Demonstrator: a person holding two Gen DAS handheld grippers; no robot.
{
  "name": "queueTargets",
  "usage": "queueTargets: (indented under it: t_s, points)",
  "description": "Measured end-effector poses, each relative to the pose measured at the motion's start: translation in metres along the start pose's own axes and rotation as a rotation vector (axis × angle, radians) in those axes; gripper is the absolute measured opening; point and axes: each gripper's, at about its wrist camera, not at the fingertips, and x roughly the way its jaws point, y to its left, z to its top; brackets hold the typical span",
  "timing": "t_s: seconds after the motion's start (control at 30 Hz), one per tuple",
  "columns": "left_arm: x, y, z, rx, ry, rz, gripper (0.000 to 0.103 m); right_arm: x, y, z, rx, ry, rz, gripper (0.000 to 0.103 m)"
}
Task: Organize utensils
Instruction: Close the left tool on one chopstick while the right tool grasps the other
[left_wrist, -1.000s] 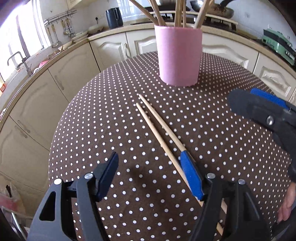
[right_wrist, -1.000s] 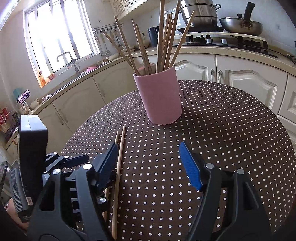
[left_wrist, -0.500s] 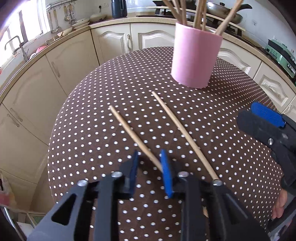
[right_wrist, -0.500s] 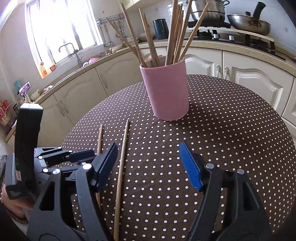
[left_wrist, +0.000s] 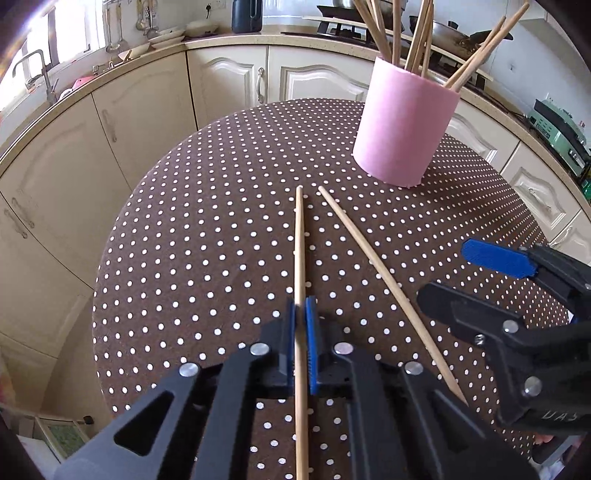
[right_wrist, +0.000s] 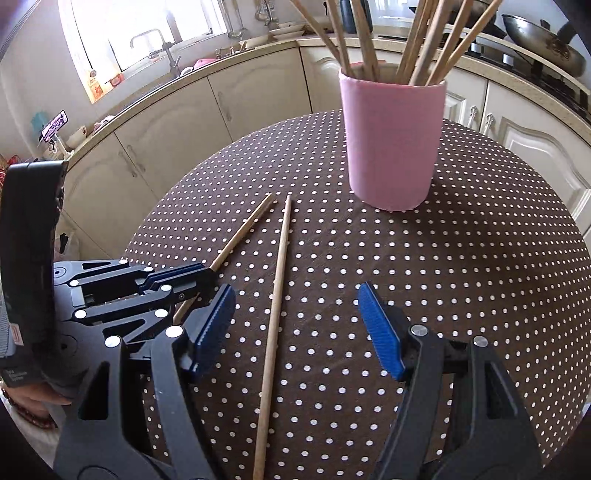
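Two wooden chopsticks lie on the brown dotted tablecloth. My left gripper (left_wrist: 301, 306) is shut on the left chopstick (left_wrist: 299, 240), its blue pads pinching the stick near its middle. That same grip shows at the left of the right wrist view, where the left gripper (right_wrist: 207, 271) clamps the left chopstick (right_wrist: 245, 227). The second chopstick (left_wrist: 373, 260) lies loose just to the right. My right gripper (right_wrist: 297, 325) stands open over the second chopstick (right_wrist: 275, 302), which runs between its jaws without touching the pads. A pink cup (right_wrist: 393, 144) holding several chopsticks stands upright behind.
The round table (left_wrist: 184, 258) drops off to the left and front. Cream kitchen cabinets (left_wrist: 147, 110) curve around behind it, with a sink and tap (right_wrist: 162, 48) at the left and a stove with a wok (right_wrist: 546, 44) at the back right.
My left gripper closed onto the left chopstick, which has swung to point straight ahead. My right gripper slid left so the loose chopstick now lies between its open jaws.
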Motion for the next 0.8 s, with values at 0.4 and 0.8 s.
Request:
queueTargets:
  t_s: [0.4,0.8]
  points:
    - [-0.003,0.005,-0.004,-0.010,-0.005,-0.019,0.006,0.019,0.016,0.013,-0.054,0.126,-0.055,0.067]
    - [-0.003,0.011,0.000,-0.014,0.009,-0.054,0.006,0.046,0.034,0.030,-0.111,0.268,-0.085,0.044]
